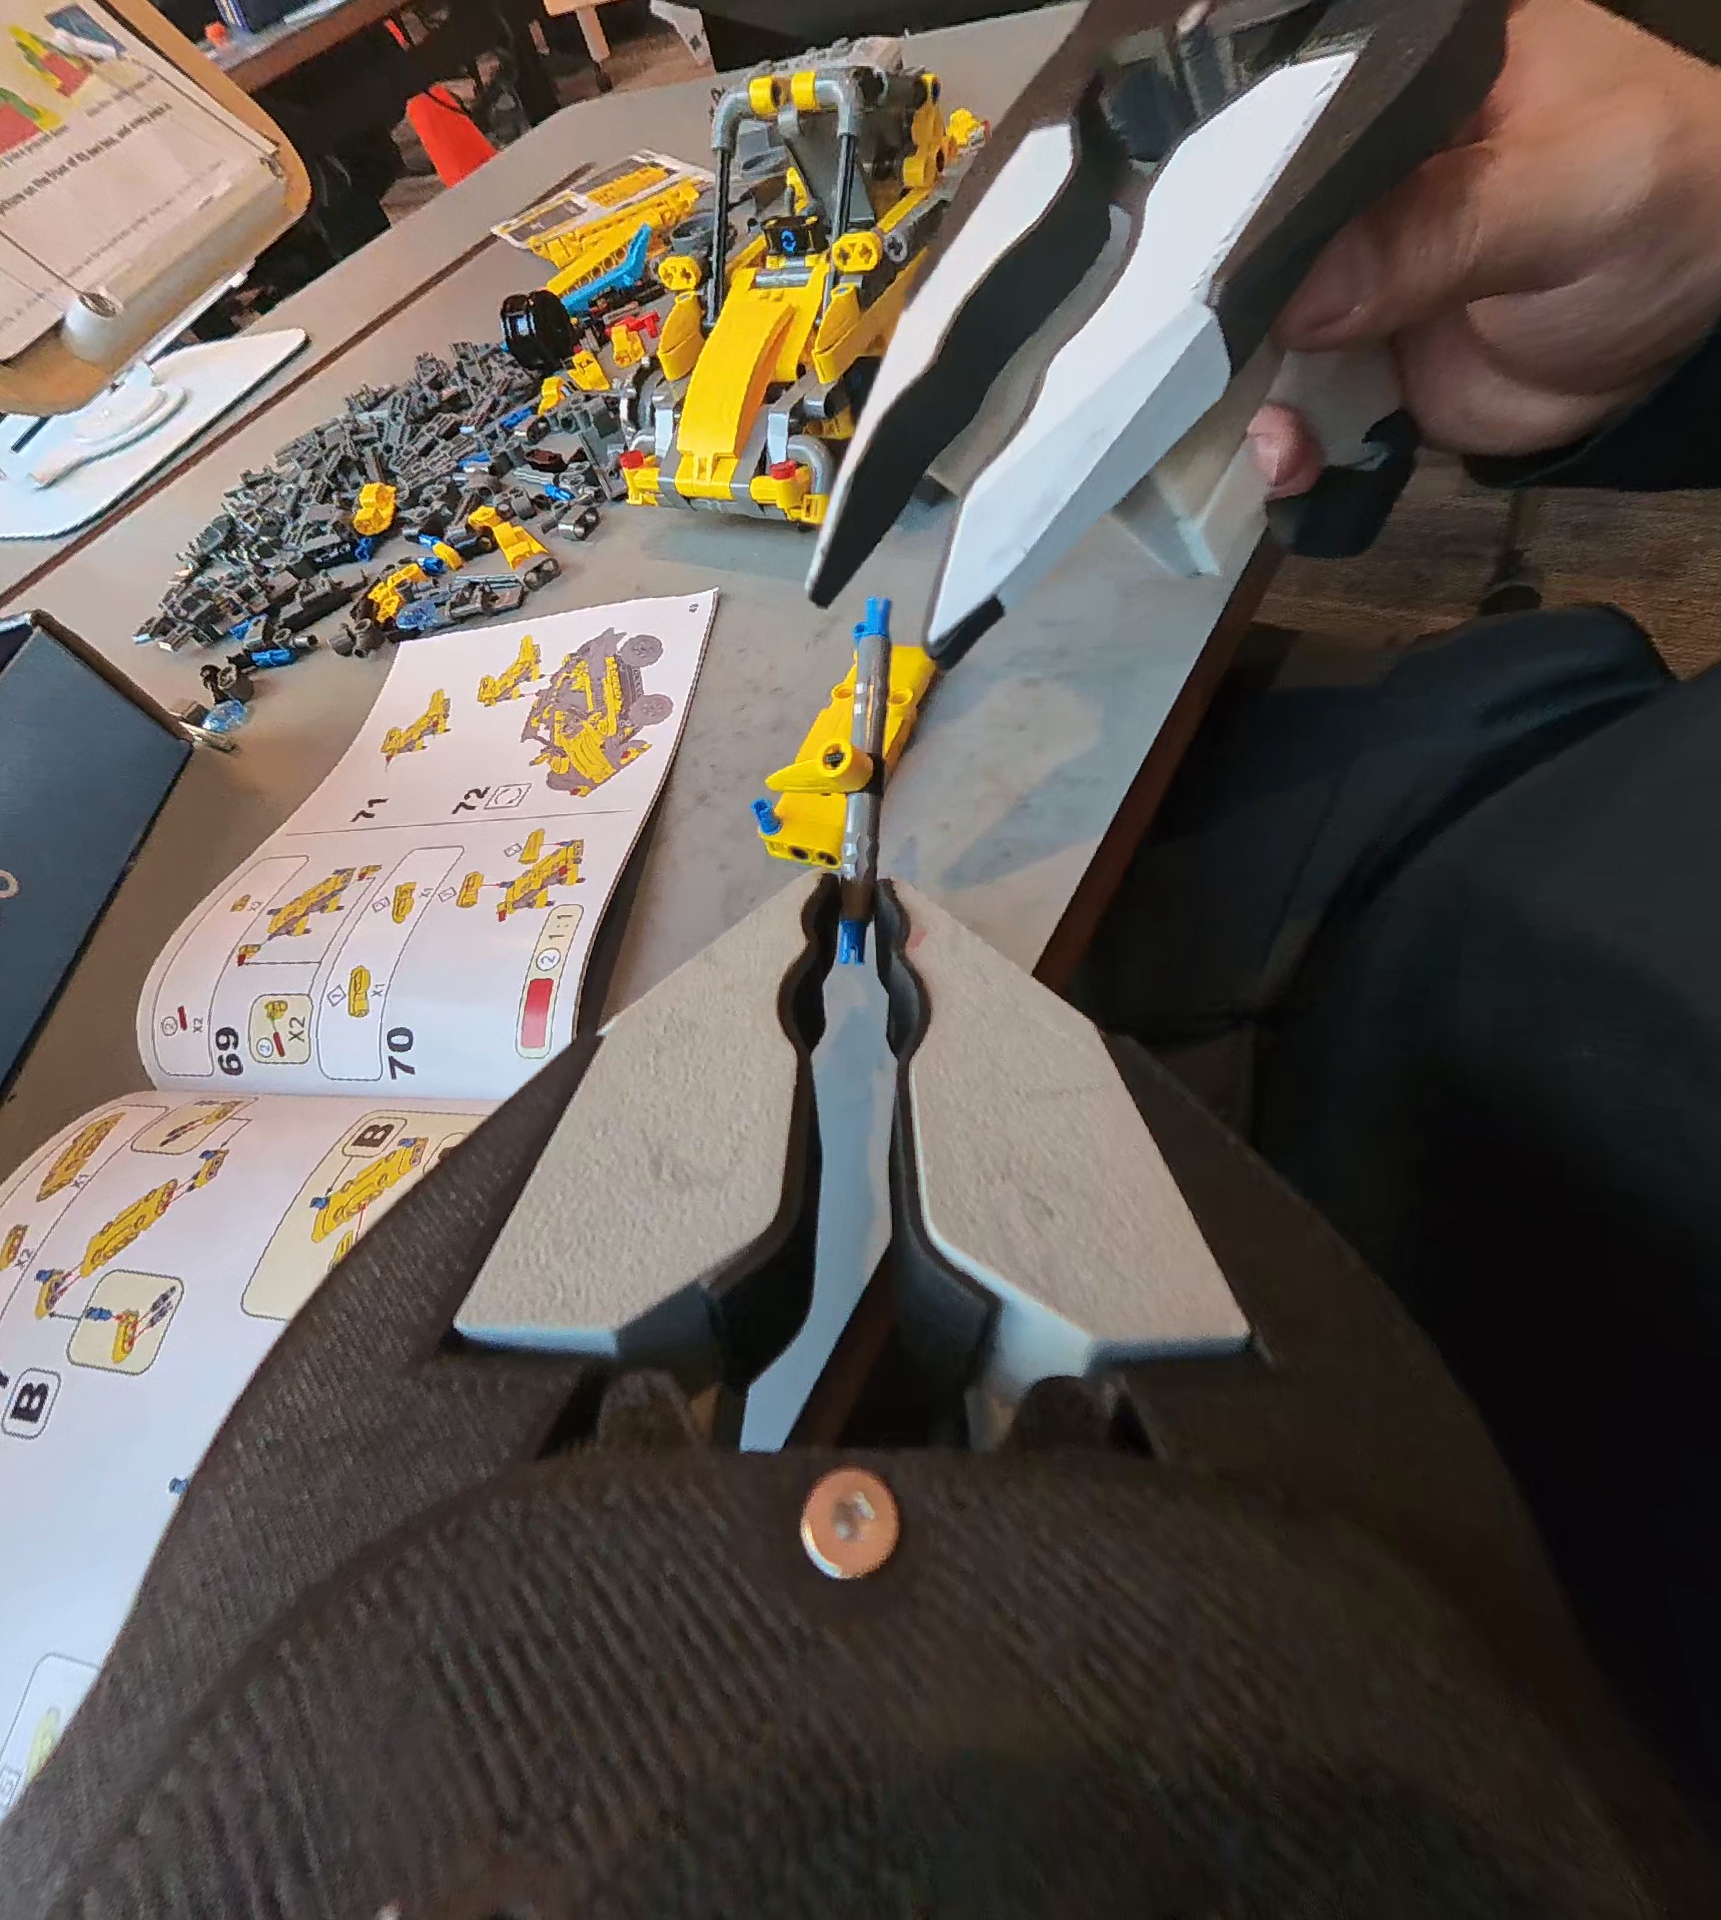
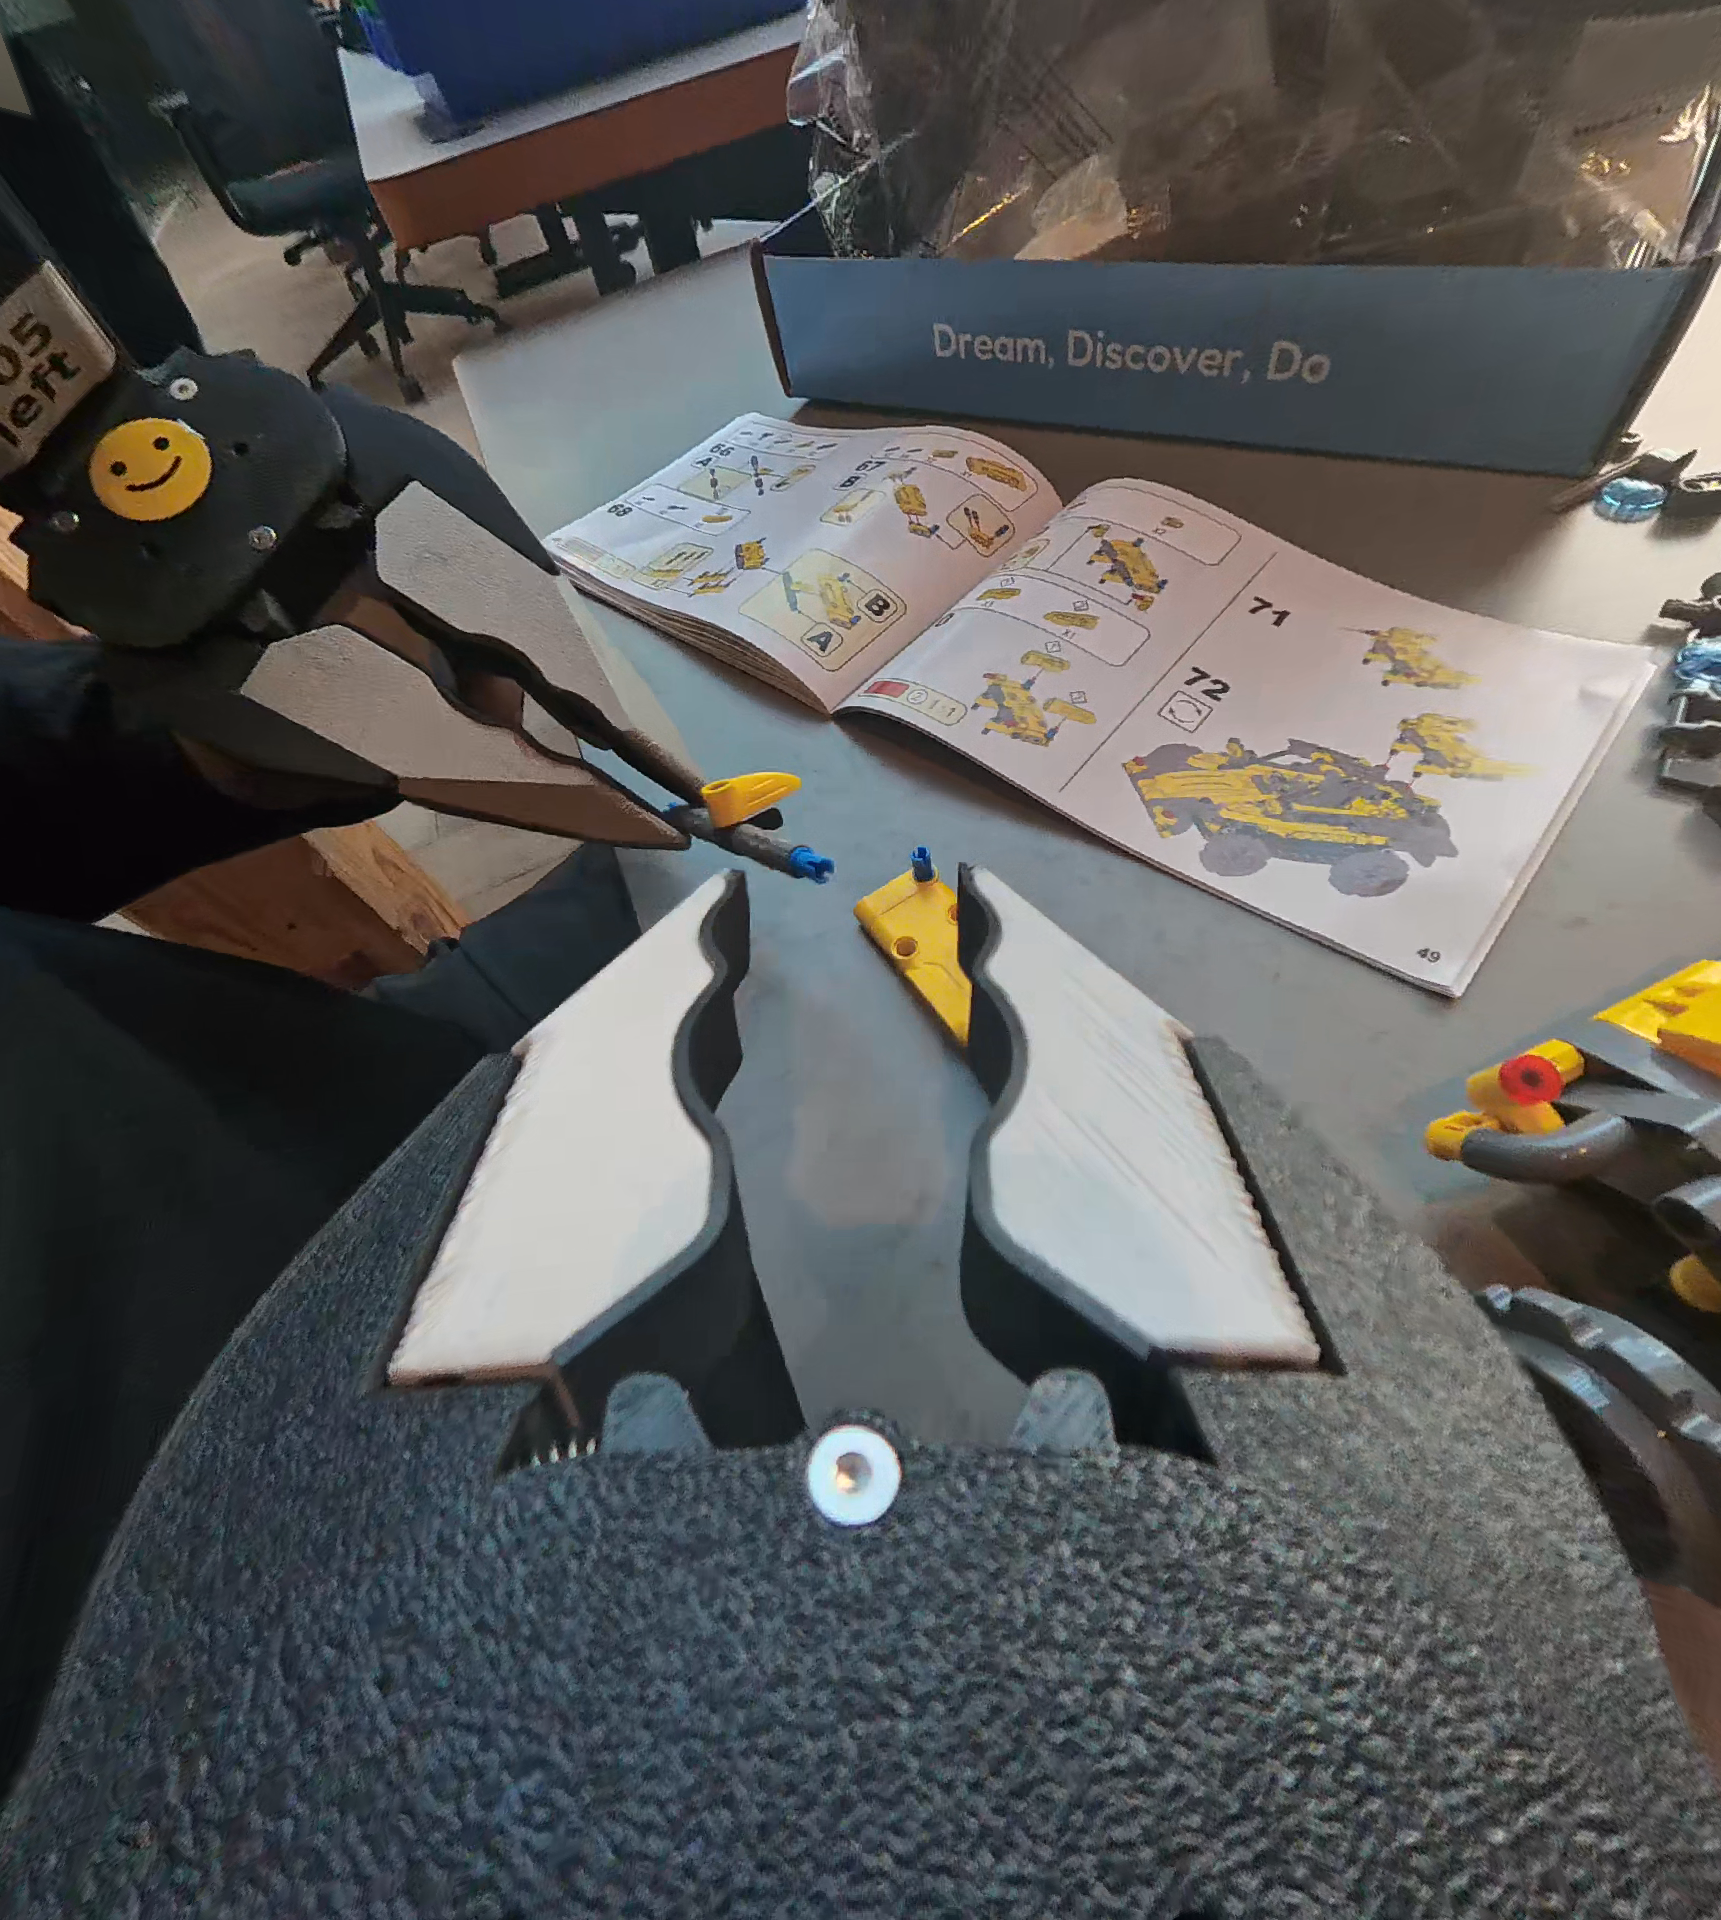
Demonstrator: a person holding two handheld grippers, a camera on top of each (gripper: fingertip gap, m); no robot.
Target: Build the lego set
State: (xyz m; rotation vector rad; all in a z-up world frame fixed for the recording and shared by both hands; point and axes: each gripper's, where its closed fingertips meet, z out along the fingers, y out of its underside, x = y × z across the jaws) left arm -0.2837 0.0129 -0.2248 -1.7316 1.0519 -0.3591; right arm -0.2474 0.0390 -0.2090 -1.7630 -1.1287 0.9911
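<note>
grey table [image 1: 1022, 748] | open instruction booklet [image 1: 482, 790] left of both grippers | half-built yellow brick vehicle [image 1: 752, 353] behind | right gripper [image 2: 851, 883] fingers apart, empty, above flat yellow studded beam [image 2: 913, 956] | left gripper [image 1: 856, 904] clamped on thin grey blue-tipped axle [image 1: 866, 727], long axis straight ahead toward right gripper

Bare table [image 2: 835, 1143] between booklet [image 2: 1251, 727] and vehicle model [image 2: 1666, 1091]; yellow piece [image 2: 913, 935] possibly obstructs.

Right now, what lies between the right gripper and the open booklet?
A yellow block with a blue pin, just beside one of the right gripper's fingers; beyond it, bare table up to the booklet. The right wrist view shows it.
</note>
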